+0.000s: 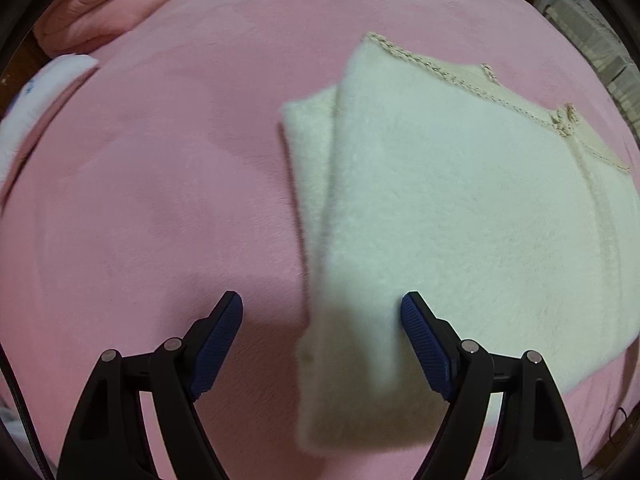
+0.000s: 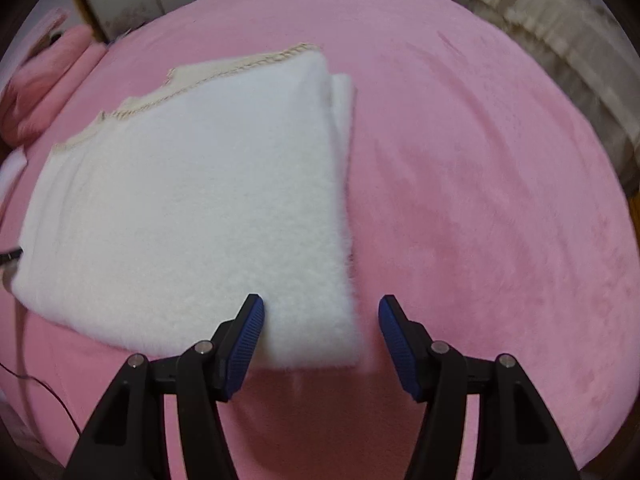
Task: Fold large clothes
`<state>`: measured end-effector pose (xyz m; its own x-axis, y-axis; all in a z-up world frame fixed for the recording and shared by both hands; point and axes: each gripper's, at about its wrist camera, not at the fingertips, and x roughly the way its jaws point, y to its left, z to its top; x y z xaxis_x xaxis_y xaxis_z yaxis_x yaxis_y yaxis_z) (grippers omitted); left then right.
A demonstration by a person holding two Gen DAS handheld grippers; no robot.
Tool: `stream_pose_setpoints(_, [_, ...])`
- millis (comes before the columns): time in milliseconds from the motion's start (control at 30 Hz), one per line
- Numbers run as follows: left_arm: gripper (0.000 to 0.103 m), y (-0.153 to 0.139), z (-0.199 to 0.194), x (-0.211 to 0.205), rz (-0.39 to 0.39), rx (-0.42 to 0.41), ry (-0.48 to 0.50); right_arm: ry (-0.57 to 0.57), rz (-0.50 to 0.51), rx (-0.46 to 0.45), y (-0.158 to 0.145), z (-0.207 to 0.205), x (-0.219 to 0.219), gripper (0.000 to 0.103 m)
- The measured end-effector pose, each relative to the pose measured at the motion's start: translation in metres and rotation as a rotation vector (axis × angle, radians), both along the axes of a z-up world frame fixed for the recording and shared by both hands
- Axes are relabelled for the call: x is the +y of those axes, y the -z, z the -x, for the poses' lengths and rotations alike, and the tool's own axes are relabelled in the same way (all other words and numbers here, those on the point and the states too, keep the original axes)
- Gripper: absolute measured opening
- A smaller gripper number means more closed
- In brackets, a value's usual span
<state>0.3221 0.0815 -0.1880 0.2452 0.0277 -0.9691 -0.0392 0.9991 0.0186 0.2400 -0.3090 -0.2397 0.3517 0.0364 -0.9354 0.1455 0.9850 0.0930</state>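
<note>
On pink bedspread [image 1: 140,200], folded cream sweater [image 1: 460,208], left tongs [image 1: 322,312] and right tongs [image 2: 322,316] released, straddling its edges

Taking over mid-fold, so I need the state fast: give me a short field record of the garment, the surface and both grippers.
garment: fluffy white sweater, sides folded in, lying flat, braided trim at the far edge
surface: pink blanket
left gripper: open, straddling the sweater's near left edge, no grip
right gripper: open, straddling the near right corner, no grip
other items: pink pillow at the far left
</note>
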Motion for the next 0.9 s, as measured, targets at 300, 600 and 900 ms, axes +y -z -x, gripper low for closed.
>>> stream_pose_setpoints(300, [0.029, 0.015, 0.017, 0.001, 0.098, 0.077, -0.100, 0.082, -0.069, -0.044, 0.005, -0.022, -0.005, 0.059])
stream_pose_setpoints(600, [0.006, 0.029, 0.083, -0.014, 0.090, 0.158, -0.190, 0.072, 0.021, -0.073, 0.001, -0.027, 0.003, 0.016])
stream_pose_setpoints(900, [0.048, 0.003, 0.075, -0.001, -0.049, 0.026, -0.267, -0.015, 0.048, -0.072, -0.006, -0.034, 0.007, 0.008])
